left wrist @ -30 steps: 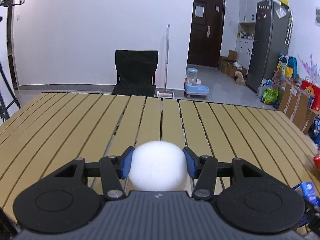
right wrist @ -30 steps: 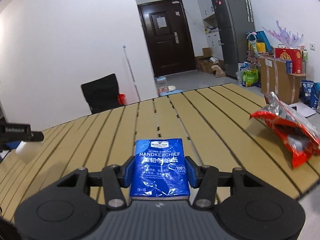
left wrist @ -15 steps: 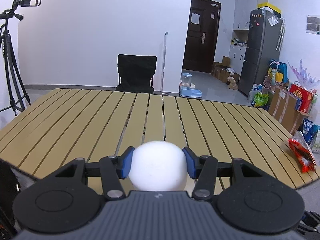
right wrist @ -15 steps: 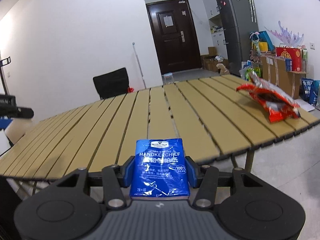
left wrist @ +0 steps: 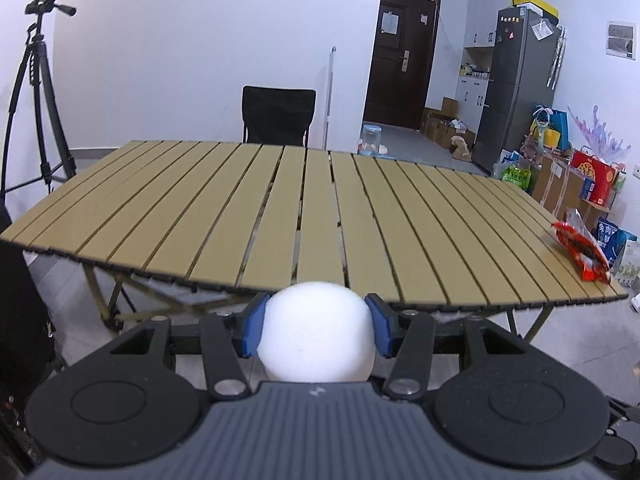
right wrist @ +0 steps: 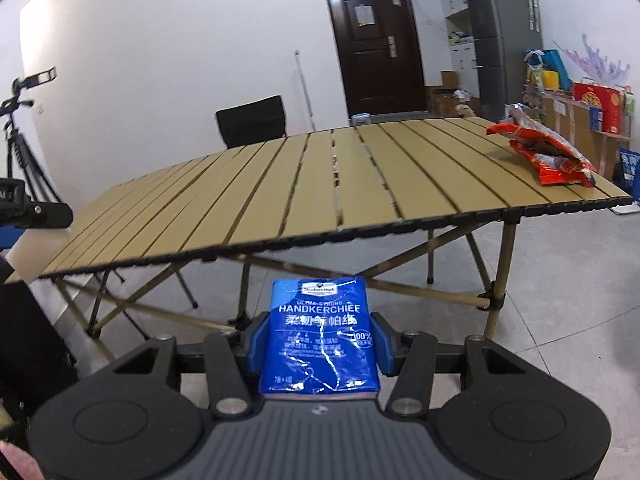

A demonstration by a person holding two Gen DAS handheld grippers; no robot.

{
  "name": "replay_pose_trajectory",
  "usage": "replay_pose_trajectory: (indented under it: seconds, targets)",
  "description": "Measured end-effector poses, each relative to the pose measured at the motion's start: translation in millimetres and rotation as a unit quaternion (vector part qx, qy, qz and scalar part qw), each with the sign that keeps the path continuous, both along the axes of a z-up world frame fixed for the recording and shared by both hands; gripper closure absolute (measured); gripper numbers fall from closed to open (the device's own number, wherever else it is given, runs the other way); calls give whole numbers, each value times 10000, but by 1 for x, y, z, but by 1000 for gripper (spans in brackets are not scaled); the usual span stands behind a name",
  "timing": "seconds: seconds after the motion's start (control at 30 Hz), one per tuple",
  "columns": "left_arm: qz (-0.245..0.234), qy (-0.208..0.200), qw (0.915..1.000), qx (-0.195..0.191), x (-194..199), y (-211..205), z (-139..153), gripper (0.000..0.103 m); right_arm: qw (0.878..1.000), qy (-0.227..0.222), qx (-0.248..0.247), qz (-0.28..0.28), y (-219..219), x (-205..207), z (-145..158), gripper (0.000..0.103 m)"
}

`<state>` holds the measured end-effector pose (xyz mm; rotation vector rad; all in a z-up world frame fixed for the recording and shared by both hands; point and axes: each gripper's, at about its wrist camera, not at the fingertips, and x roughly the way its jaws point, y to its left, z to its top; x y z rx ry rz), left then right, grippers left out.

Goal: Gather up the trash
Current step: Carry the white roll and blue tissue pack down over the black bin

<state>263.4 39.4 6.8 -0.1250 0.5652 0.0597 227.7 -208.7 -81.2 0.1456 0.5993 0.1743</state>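
White and round, one ball (left wrist: 316,330) sits pinched between the blue pads (left wrist: 253,330) of your left gripper (left wrist: 316,326), held out over the floor short of the slatted table (left wrist: 280,216). It's smooth and curved, so my guess is a quick swing could roll it out of that pinch. Same view: one red snack bag (left wrist: 582,246) lies at the table's right corner near the edge, one black chair (left wrist: 279,114) behind, one tripod (left wrist: 38,92) on the left.

Right wrist view – your right gripper (right wrist: 320,344) is clamped on one blue handkerchief pack (right wrist: 320,344), also off the table and above the floor. The pack is soft film, so it could slide out if you jerk it. That red snack bag (right wrist: 540,152) is the only trash I can count on the tabletop, and it's close enough to the edge that a clumsy nudge might drop it. No bin shows in either view – can't tell where these go.
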Motion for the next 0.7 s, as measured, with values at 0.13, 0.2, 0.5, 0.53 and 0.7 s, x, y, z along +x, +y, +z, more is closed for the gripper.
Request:
replay_pose_trajectory:
  seconds: [0.13, 0.2, 0.5, 0.53, 0.7]
  targets:
    - [-29, 128, 9999, -18, -20, -3, -13, 50, 9999, 129, 31, 98, 4, -10, -11, 53]
    - [-65, 160, 9998, -14, -28, -5, -19, 50, 9997, 200, 17, 133, 5, -16, -16, 53]
    - [-145, 493, 9986, -157, -56, -10, -59, 50, 9982, 550, -149, 184, 4, -32, -42, 53]
    - [-142, 509, 9985, -140, -59, -11, -64, 50, 9979, 593, -172, 188, 5, -34, -46, 53]
    - [-121, 607, 9978, -230, -74, -4, -81, 50, 9963, 780, -272, 229, 6, -40, -61, 53]
